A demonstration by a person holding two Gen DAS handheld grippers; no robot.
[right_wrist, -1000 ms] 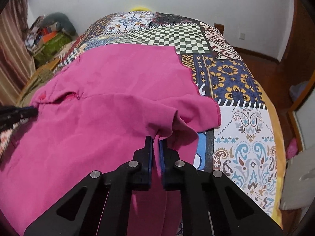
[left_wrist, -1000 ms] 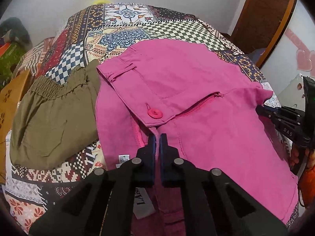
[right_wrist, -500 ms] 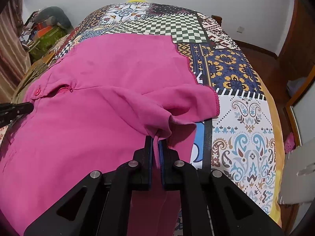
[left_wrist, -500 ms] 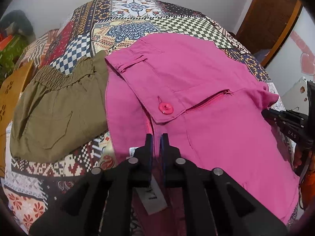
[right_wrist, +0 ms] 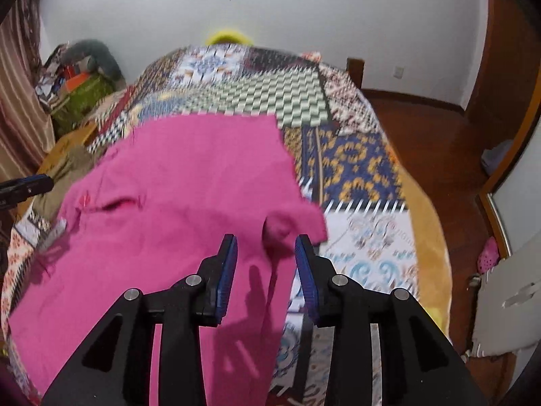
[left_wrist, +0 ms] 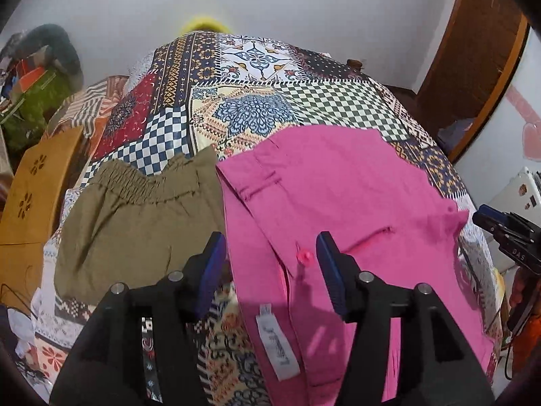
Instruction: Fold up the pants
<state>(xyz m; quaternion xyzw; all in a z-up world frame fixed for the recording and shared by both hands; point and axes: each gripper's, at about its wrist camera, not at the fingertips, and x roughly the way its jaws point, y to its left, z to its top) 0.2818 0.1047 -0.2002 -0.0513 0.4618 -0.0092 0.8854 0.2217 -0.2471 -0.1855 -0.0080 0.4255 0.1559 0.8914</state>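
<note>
I have both claws off the cloth now. My left gripper (left_wrist: 270, 260) stands spread, its jaws having just been opening, with nothing pinched between them; the pink pants (left_wrist: 355, 223) lie below and beyond its tips, and the red button (left_wrist: 306, 256) on the waistband flap shows in the gap. My right gripper (right_wrist: 265, 264) is likewise parted, a little narrower, its jaws also having just been opening, and the bunched corner of the pants (right_wrist: 189, 203) that shows between its pads is not pressed by either one. The pants rest on the patchwork bedspread (left_wrist: 257, 108), doubled over so that the waistband lies across the upper layer, with a white label (left_wrist: 277, 348) peeking out at the edge nearest me. I judge I let go at both ends together so the fold would settle flat without one side dragging. Just beside the pink pants, on their left, sits an olive garment (left_wrist: 135, 216) with an elastic waist, touching or nearly touching their edge; it is no part of this fold. The corner of the pink pants nearest my right claw is rumpled, so I expect it wants smoothing before the next fold.
</note>
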